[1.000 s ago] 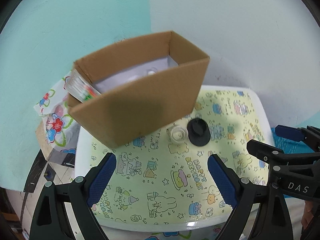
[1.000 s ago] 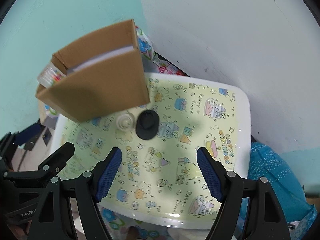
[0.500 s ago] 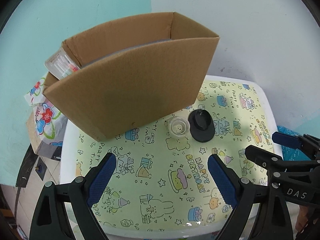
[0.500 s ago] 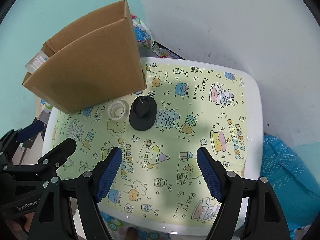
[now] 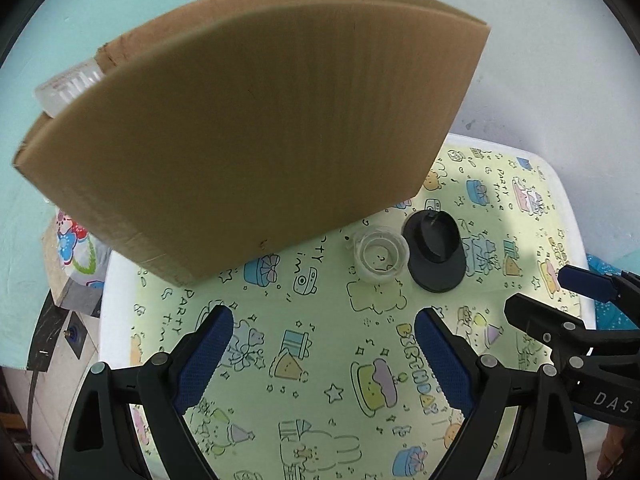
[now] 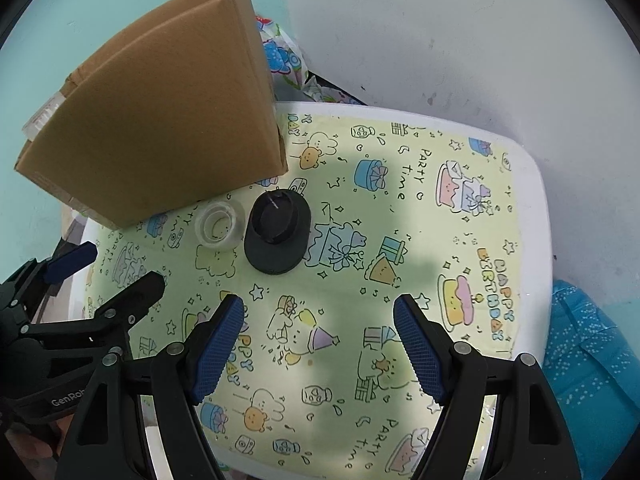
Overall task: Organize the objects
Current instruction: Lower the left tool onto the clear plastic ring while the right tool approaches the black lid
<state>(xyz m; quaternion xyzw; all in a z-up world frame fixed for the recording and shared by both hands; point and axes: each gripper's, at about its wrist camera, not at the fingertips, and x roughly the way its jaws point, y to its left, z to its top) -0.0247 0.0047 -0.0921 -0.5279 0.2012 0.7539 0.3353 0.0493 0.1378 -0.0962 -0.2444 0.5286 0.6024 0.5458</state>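
Box: cardboard box (image 5: 256, 140) stands at the table's (image 6: 534, 200) far corner, the likely destination.
Items: clear cap (image 5: 379, 255) and black knob (image 5: 435, 254) touch, just beside it.
Left gripper (image 5: 324, 360): wide open, empty, above the cloth.
Right gripper (image 6: 320, 344): likewise open, holding nothing.

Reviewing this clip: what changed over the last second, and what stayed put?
Both grippers, left and right, came down toward the table; the cardboard box, clear cap and black knob loom larger. Nothing was gripped or released. Jaws stayed open and empty; objects kept their places.
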